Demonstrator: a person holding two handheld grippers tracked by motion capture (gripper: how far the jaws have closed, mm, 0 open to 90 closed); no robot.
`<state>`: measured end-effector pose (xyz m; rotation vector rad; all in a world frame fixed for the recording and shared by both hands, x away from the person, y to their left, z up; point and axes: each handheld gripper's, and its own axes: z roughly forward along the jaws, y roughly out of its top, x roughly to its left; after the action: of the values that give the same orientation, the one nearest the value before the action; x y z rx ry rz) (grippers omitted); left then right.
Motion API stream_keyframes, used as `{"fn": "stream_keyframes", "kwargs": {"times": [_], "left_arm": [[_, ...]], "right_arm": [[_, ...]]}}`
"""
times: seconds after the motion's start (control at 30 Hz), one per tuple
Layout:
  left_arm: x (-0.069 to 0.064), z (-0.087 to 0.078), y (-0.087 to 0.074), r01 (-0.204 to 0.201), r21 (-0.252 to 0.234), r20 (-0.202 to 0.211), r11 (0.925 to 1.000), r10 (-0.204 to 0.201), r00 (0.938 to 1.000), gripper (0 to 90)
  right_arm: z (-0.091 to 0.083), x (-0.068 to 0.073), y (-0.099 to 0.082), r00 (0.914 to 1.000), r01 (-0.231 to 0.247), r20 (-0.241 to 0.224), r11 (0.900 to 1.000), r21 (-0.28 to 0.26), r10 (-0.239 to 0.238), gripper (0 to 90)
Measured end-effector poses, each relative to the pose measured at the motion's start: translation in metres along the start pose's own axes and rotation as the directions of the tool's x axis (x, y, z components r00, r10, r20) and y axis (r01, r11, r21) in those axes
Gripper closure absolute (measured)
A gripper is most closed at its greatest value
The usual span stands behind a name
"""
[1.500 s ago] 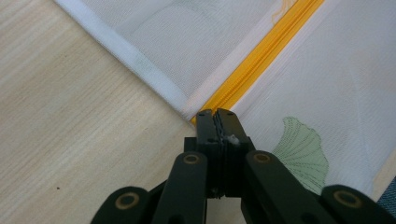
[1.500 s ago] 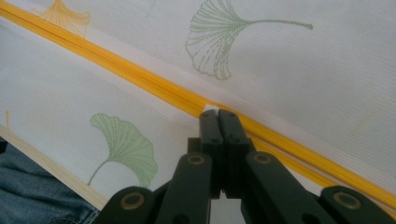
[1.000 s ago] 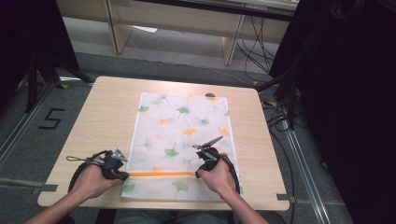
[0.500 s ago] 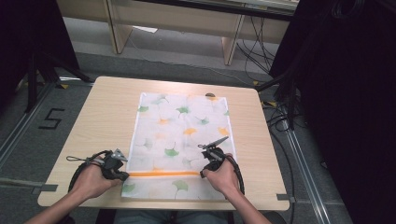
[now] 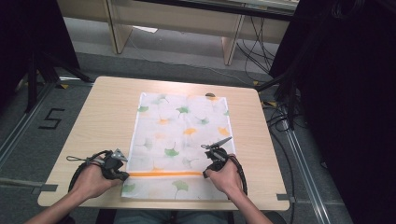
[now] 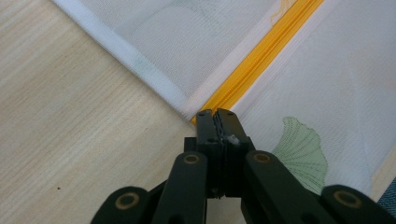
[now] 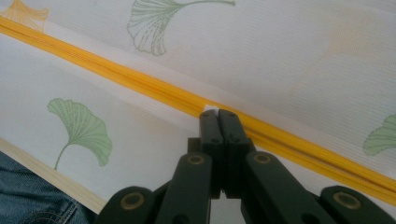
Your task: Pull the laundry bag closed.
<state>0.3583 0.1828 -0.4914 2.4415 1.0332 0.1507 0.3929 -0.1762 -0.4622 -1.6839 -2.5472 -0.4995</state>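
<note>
Lying flat: white leaf-print mesh bag (image 5: 180,140), orange zipper (image 5: 163,174); both tongs closed at zipper.

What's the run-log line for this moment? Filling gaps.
left gripper: shut at zipper's end | right gripper: shut on zipper | mesh bag: flat on table

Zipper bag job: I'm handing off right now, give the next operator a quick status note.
Left gripper: jaws shut, tips at the left end of the orange zipper, at the bag's edge.
Right gripper: jaws shut, tips on the zipper toward its right end; whether they pinch the slider is not clear.
Ginkgo-print mesh bag: flat on the wooden table, zipper across its near end.
Done: both grippers placed at the zipper.
Left: probably drawing the slider along while the left steadies the bag.
</note>
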Motion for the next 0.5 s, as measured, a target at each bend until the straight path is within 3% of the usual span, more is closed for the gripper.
{"fn": "stream_keyframes", "kwargs": {"times": [0.27, 0.37, 0.4, 0.43, 0.47, 0.5], "left_arm": [[-0.0001, -0.0001, 0.0000, 0.000, 0.000, -0.001, 1.0000, 0.000, 1.0000, 88.6], [0.0006, -0.0013, 0.0003, -0.020, 0.013, 0.002, 0.9997, 0.020, 0.9998, 88.6], [0.0005, -0.0011, 0.0002, -0.016, 0.010, 0.000, 0.9998, 0.016, 0.9999, 88.6], [0.0002, 0.0002, 0.0001, 0.000, 0.000, -0.001, 1.0000, 0.000, 1.0000, 88.6], [-0.0001, -0.0003, 0.0001, -0.002, 0.000, -0.002, 1.0000, 0.002, 1.0000, 88.6], [0.0002, 0.0000, 0.0001, -0.002, 0.001, 0.001, 1.0000, 0.002, 1.0000, 88.6]], "right_arm": [[-0.0020, -0.0050, -0.0023, 0.9999, -0.012, -0.008, 0.9998, -0.018, 0.012, 90.0], [-0.0029, -0.0054, -0.0021, 0.9998, -0.014, -0.017, 0.9998, -0.017, 0.014, 90.0], [-0.0041, -0.0048, -0.0022, 0.9986, -0.053, -0.002, 0.9986, 0.005, 0.053, 90.0], [-0.0036, -0.0061, -0.0025, 0.9984, -0.052, -0.022, 0.9986, -0.003, 0.052, 90.0], [-0.0042, -0.0073, -0.0028, 0.9996, -0.027, -0.011, 0.9995, -0.013, 0.027, 90.0], [-0.0052, -0.0061, -0.0032, 0.9981, -0.061, -0.007, 0.9981, 0.000, 0.061, 90.0]]}}
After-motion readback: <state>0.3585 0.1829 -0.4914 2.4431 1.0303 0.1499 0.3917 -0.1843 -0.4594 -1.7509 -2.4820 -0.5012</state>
